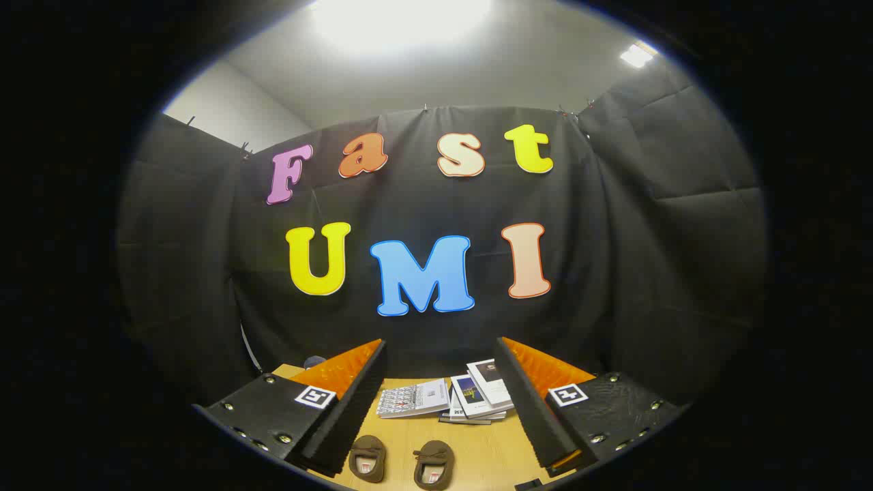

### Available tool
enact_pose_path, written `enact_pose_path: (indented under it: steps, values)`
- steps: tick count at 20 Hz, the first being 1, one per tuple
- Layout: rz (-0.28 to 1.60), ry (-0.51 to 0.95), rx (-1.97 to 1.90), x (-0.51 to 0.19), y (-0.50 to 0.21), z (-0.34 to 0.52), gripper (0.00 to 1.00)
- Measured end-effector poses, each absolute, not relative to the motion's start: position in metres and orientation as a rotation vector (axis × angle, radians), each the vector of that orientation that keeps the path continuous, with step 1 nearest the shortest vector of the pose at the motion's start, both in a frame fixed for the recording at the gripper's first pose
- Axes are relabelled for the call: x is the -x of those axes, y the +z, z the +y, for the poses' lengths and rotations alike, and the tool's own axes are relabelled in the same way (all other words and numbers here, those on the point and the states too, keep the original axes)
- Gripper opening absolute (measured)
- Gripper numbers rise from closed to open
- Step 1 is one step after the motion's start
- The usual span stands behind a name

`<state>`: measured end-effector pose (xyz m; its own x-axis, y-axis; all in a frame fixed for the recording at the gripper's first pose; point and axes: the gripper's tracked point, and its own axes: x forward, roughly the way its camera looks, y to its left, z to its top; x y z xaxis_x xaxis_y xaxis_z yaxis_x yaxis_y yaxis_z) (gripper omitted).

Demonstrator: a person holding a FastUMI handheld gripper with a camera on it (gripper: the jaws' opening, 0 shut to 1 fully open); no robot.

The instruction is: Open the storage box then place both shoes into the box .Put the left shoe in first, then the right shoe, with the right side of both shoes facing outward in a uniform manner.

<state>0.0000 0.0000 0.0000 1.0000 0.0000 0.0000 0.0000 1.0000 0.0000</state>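
gripper: gripper [440,409] held high above the table, fingers spread wide, nothing between them; aimed mostly at the booth wall, so this reads as a start or approach pose, not a grasp.
fingers: both fingers [341,402] well clear of every object; the wide gap looks suited to taking a shoe or a lid edge, judging by the task.
left brown shoe: small brown shoe [367,458] on the wooden table [477,453], below and between the fingers, opening facing up.
right brown shoe: second brown shoe [433,462] just beside the first, apart from it, roughly parallel; the pair sits side by side, likely staged for one-at-a-time pickup. Which is the left shoe and which the right: cannot tell from here.
booklets: a loose stack of booklets [447,399] farther back on the table, beyond the shoes, overlapping each other; clutter, not part of the task.
storage box: not located, so open or closed cannot be told.
task progress: judged at the very start; both shoes on the table, none boxed.
next move need: find the box and open it first, then drop toward the shoes.
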Motion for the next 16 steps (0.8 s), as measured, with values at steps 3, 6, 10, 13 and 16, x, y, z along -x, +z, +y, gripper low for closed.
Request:
enact_pose_path:
  steps: [3,6,10,13,16]
  values:
    - [-0.009,-0.008,0.018,-0.004,0.001,-0.002,0.98]
    - [0.000,0.005,0.008,-0.007,-0.004,0.004,0.98]
    - [0.001,0.008,0.011,-0.011,-0.007,0.004,0.98]
    - [0.001,0.000,0.009,-0.015,-0.009,0.000,0.98]
    - [-0.016,-0.013,-0.014,-0.018,-0.008,-0.005,0.98]
